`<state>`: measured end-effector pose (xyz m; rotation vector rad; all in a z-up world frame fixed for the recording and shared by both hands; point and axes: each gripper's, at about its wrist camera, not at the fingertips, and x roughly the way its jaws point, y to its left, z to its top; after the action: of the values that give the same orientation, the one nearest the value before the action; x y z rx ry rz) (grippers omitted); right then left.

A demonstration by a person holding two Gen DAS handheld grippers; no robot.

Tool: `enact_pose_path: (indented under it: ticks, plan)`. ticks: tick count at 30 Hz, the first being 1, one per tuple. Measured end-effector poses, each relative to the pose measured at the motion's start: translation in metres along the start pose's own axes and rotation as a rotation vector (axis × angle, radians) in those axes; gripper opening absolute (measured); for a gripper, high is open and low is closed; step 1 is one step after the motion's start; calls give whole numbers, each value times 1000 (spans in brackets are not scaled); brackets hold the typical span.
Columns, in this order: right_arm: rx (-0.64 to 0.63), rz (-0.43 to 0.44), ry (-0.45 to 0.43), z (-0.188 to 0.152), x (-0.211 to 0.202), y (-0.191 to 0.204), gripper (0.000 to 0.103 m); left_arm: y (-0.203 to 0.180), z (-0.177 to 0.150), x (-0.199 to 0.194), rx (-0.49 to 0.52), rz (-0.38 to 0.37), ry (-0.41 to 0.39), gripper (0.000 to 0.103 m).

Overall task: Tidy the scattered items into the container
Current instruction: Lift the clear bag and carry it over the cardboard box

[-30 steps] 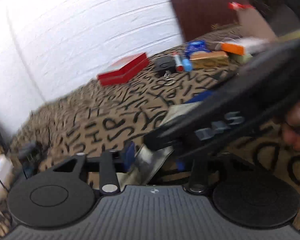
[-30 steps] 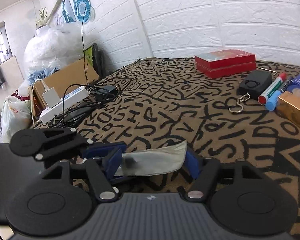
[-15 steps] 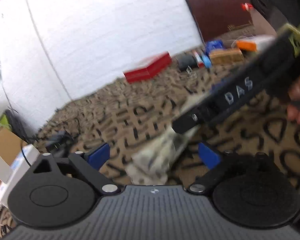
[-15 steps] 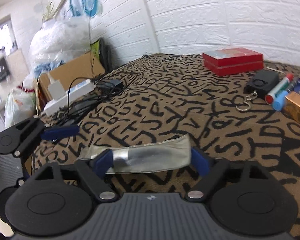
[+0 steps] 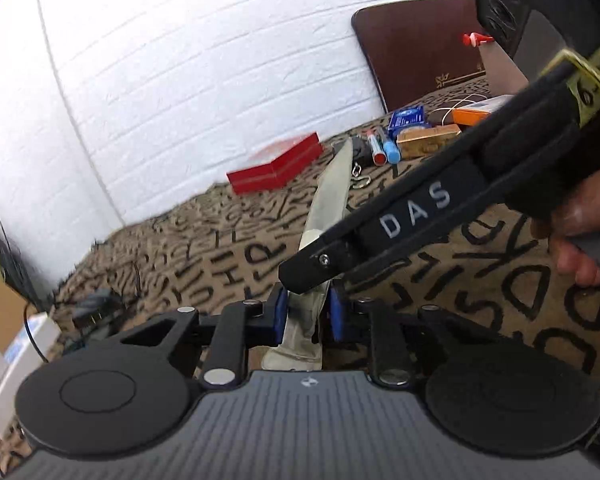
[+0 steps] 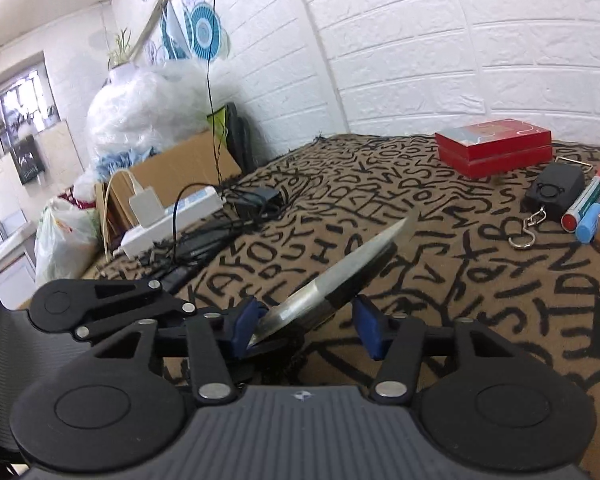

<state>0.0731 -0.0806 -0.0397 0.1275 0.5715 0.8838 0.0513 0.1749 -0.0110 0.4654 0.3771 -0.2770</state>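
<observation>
My left gripper (image 5: 305, 316) is shut on a flat silver pouch (image 5: 327, 208) that stands up from its blue pads and points away over the patterned cloth. The right gripper's arm crosses the left wrist view above it. My right gripper (image 6: 306, 330) is open; the same silver pouch (image 6: 340, 270) lies slanted between its pads, and I cannot tell if it touches the left pad. The left gripper's linkage shows at the left of that view. A red box (image 5: 276, 168), also in the right wrist view (image 6: 496, 148), sits near the wall.
A black hanging scale with hook (image 6: 556, 190), red and blue markers (image 6: 586, 204), a gold box (image 5: 428, 142) and a blue packet (image 5: 407, 118) lie at the far side. A power strip with cables (image 6: 172, 220) and a cardboard box (image 6: 180, 168) sit at the cloth's left edge.
The left gripper went from open to shut on the pouch. The pouch turned from lying crosswise to pointing away and tilted up. The right gripper opened off it.
</observation>
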Motion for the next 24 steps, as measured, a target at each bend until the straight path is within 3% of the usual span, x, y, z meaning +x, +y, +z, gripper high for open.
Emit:
enact_pose_path:
  ticks: [6, 14, 20, 24]
  plan:
    - [22, 2, -78, 4, -10, 1, 48, 0, 4, -12, -6, -16, -64, 20]
    - [24, -39, -211, 34, -52, -4, 47, 1, 49, -24, 64, -24, -200, 20]
    - [24, -158, -337, 53, -121, -22, 47, -27, 106, -34, 158, -93, -348, 20]
    - [54, -274, -411, 55, -183, -44, 47, -66, 150, -39, 215, -184, -448, 20]
